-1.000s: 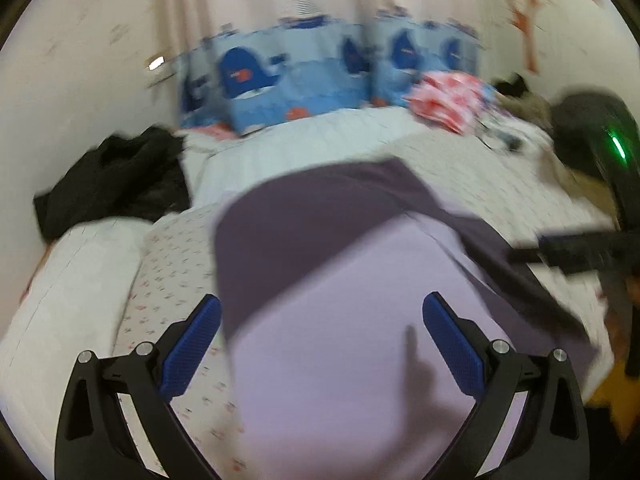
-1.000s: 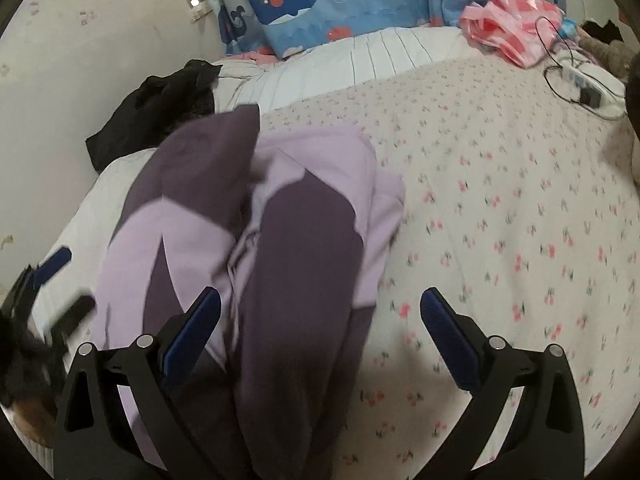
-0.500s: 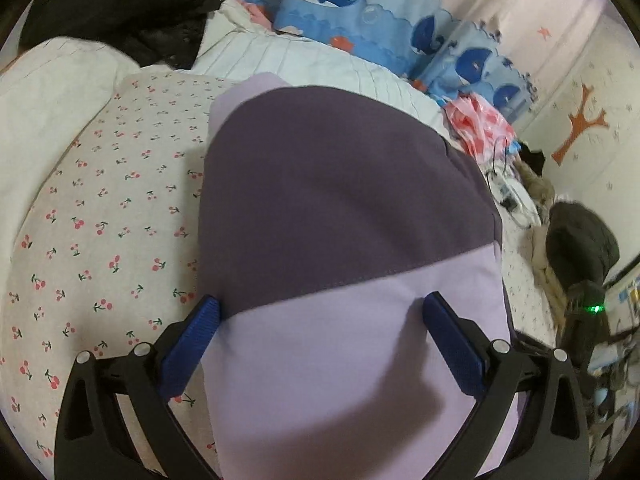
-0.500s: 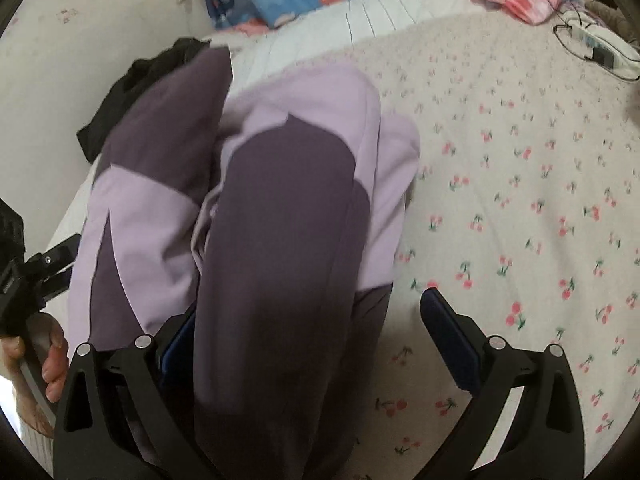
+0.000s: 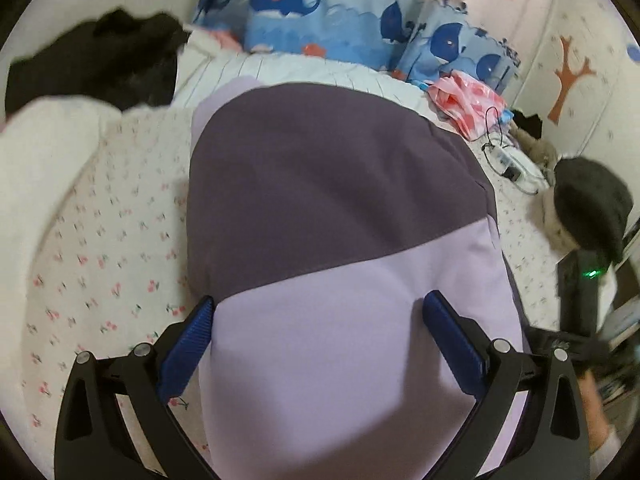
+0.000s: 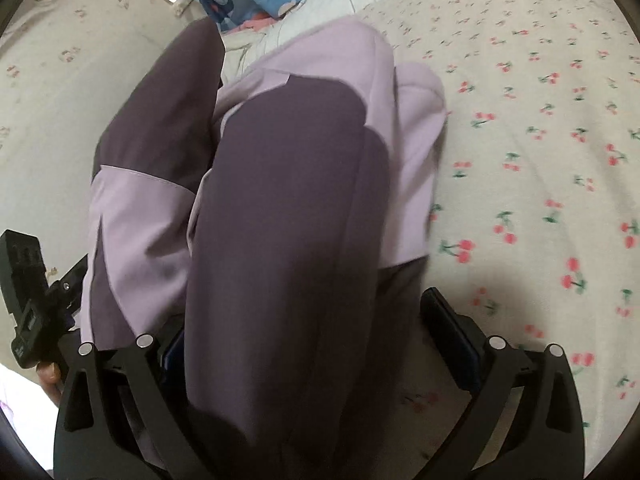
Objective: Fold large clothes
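Observation:
A large garment in lilac and dark purple (image 5: 336,208) lies folded lengthwise on the cherry-print bedsheet (image 5: 104,248). My left gripper (image 5: 320,344) is open low over its lilac near end, and the cloth fills the gap between the blue pads (image 5: 188,352). In the right wrist view the garment (image 6: 288,184) shows as two long overlapping panels. My right gripper (image 6: 310,340) is open astride the dark near end; cloth half hides its left finger, while the right pad (image 6: 448,328) is bare. The left gripper's body (image 6: 24,300) and a hand (image 6: 48,376) show at far left.
Whale-print pillows (image 5: 320,12) line the head of the bed. A black heap of clothes (image 5: 100,64) lies at the far left, and a pink cloth (image 5: 468,104) with a power strip and cable (image 5: 504,160) at the far right. A dark fur-trimmed item (image 5: 588,208) sits off the right edge.
Both grippers have come down and closer to the garment's near end, so it fills more of each view. The left view has swung towards the pillows. The jaws have stayed wide.

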`<state>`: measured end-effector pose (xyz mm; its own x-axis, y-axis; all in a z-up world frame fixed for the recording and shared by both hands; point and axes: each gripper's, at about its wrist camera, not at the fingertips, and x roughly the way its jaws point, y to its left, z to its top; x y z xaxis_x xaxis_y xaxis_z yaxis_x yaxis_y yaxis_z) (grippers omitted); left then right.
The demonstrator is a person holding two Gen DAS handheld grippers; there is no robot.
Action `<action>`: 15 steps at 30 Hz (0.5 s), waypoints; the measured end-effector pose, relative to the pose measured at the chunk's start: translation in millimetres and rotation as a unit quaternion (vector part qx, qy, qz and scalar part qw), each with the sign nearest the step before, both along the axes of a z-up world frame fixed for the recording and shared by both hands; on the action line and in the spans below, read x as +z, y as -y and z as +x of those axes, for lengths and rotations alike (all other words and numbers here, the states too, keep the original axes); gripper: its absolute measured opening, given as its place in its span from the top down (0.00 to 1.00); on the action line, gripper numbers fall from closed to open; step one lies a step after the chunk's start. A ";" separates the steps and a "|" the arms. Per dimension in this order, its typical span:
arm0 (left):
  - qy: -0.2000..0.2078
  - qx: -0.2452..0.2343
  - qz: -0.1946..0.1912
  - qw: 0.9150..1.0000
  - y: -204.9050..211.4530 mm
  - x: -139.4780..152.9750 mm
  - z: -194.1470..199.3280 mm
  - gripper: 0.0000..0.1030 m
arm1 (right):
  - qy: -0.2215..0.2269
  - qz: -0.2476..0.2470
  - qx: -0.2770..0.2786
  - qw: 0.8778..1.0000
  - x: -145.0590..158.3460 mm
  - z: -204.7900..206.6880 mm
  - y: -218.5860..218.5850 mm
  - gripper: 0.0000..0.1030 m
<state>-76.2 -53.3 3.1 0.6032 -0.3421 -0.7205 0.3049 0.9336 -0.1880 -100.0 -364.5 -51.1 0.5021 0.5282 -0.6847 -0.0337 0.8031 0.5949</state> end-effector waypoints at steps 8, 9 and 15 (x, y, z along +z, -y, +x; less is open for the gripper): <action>0.021 0.001 0.028 0.999 3.2 5.3 -4.7 0.06 | 0.012 -0.024 0.008 1.000 6.1 9.0 -10.3 0.06; 0.021 0.001 0.027 0.999 3.3 5.1 -5.0 0.06 | 0.014 -0.022 0.007 1.000 4.7 8.7 -8.3 0.06; 0.022 0.004 0.035 0.999 4.4 6.4 -6.4 0.06 | -0.015 0.018 0.018 1.000 -6.1 23.7 0.5 0.06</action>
